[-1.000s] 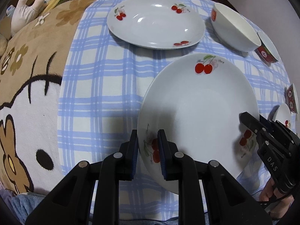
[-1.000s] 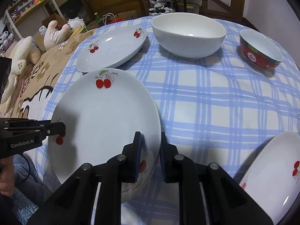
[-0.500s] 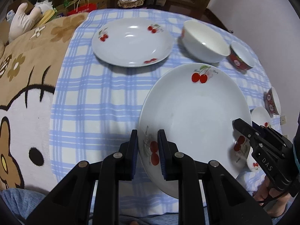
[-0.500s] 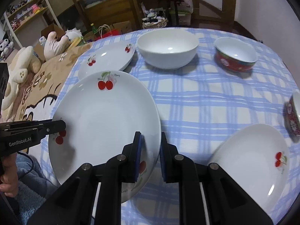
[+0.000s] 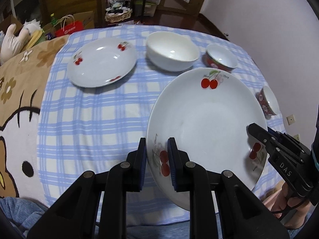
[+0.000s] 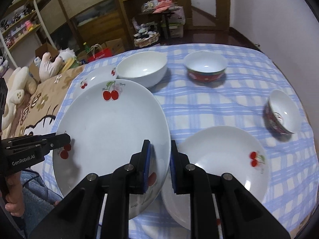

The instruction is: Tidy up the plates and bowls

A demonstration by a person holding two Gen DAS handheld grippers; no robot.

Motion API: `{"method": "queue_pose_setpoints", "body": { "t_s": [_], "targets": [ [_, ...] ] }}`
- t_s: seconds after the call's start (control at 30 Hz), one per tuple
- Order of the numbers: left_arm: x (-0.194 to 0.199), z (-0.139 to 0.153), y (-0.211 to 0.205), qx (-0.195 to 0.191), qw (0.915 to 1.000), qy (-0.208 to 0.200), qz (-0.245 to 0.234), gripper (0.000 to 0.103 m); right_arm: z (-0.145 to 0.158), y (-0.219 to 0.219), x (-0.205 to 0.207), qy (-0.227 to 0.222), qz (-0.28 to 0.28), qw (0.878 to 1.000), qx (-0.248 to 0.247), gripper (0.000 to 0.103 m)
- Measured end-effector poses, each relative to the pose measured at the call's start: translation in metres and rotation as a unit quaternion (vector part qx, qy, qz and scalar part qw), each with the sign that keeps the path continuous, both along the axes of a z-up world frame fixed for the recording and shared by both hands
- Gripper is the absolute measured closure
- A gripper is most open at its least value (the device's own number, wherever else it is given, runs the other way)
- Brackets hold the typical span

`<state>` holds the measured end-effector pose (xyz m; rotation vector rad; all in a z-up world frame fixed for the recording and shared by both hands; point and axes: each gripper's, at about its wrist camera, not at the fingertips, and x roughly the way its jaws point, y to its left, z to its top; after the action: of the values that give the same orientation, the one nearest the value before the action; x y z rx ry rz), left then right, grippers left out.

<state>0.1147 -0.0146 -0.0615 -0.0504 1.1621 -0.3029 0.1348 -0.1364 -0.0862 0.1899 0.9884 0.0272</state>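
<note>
A large white plate with cherry prints [image 5: 207, 123] [image 6: 111, 127] hangs in the air above the checked tablecloth, held by both grippers. My left gripper [image 5: 157, 159] is shut on its near left rim. My right gripper [image 6: 160, 163] is shut on the opposite rim and shows as a black tool [image 5: 279, 153] at the plate's right edge in the left wrist view. A second cherry plate [image 5: 101, 63] lies at the far left of the cloth. A third cherry plate [image 6: 221, 163] lies under my right gripper. A big white bowl [image 5: 172, 52] [image 6: 142, 69] stands at the back.
A red-patterned bowl [image 5: 221, 58] [image 6: 205, 68] stands at the back right, and another small red bowl [image 6: 281, 113] [image 5: 268, 102] sits near the right edge. A brown cartoon blanket [image 5: 18, 91] covers the left side. Shelves, boxes and plush toys fill the room behind.
Both grippers have lifted the large plate higher and drawn it back toward the near edge. More of the table, both red bowls and the third plate have come into view.
</note>
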Motion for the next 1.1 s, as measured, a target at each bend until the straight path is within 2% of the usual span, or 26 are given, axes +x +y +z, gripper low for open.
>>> {"method": "queue_pose_setpoints", "body": {
  "t_s": [0.47, 0.87, 1.1],
  "targets": [
    [-0.016, 0.018, -0.066, 0.000, 0.9987, -0.016, -0.048, 0.083, 0.020, -0.058, -0.037, -0.019, -0.052, 0.998, -0.002, 0.084],
    [-0.020, 0.021, -0.111, 0.004, 0.9967, -0.020, -0.078, 0.083, 0.016, -0.093, -0.060, -0.020, -0.088, 0.996, 0.000, 0.084],
    [-0.021, 0.007, -0.135, 0.003, 0.9950, -0.015, -0.099, 0.083, 0.007, -0.117, -0.067, -0.018, -0.112, 0.993, 0.012, 0.084]
  ]
}}
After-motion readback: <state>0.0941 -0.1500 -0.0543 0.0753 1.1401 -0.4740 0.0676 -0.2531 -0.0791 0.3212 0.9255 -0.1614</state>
